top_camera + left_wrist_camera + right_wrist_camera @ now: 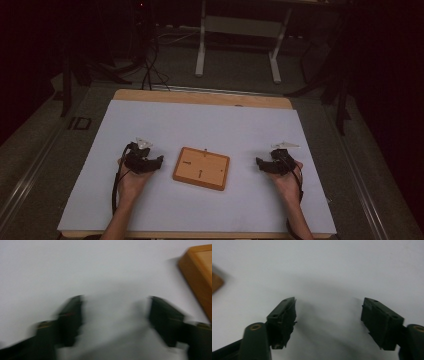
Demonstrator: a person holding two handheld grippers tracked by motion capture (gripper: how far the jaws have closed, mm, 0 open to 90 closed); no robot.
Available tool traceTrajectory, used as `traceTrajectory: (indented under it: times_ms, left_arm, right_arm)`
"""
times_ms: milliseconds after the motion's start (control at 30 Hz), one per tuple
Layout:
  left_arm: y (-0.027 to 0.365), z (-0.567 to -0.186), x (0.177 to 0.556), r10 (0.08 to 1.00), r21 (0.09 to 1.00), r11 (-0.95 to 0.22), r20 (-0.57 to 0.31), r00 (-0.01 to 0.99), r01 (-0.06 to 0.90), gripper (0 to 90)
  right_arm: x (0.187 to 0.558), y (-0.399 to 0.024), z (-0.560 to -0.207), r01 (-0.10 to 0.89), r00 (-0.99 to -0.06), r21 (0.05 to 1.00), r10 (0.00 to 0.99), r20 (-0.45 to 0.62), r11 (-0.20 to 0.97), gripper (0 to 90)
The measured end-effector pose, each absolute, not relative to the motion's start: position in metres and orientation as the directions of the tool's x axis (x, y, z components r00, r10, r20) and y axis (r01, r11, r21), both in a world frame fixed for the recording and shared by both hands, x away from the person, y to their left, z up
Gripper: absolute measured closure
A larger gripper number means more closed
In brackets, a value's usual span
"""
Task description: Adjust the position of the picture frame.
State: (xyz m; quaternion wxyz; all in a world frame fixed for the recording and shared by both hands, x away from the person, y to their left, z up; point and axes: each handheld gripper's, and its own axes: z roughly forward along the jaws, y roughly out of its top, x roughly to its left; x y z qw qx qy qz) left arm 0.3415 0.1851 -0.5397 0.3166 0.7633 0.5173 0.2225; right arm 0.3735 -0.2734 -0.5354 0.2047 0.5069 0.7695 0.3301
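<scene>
An orange wooden board (201, 168) with three thin upright pins lies flat in the middle of the white sheet. My left gripper (156, 162) sits to the left of the board, a short gap away, and its jaws are open with nothing between them. In the left gripper view the board's corner (200, 275) shows at the upper right beyond the gripper (115, 305), which is blurred. My right gripper (260, 162) rests to the right of the board, open and empty. The right gripper view has the gripper (328, 305) wide apart over bare sheet, with a sliver of the board (215, 283) at the left edge.
The white sheet (200, 125) covers a wooden table (200, 96) whose far edge shows beyond it. A white desk frame (240, 45) and cables stand on the dark floor behind. The person's forearms come in from the bottom edge.
</scene>
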Motion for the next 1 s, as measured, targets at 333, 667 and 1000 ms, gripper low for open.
traceTrajectory:
  times_ms: [333,667,1000]
  left_arm:
    - [0.176,-0.528,0.33,0.871,0.769,-0.335,0.033,0.49,0.545,57.6]
    - [0.165,-0.524,0.323,0.822,0.765,-0.368,0.002,0.57,0.529,67.1]
    - [0.162,-0.528,0.323,0.784,0.752,-0.381,-0.047,0.619,0.539,85.5]
  right_arm:
    - [0.364,-0.262,-0.526,0.594,-0.484,0.737,0.875,0.007,0.323,45.4]
    - [0.357,-0.249,-0.517,0.54,-0.534,0.782,0.845,0.032,0.312,50.6]
    - [0.355,-0.234,-0.51,0.496,-0.607,0.798,0.794,0.038,0.341,64.2]
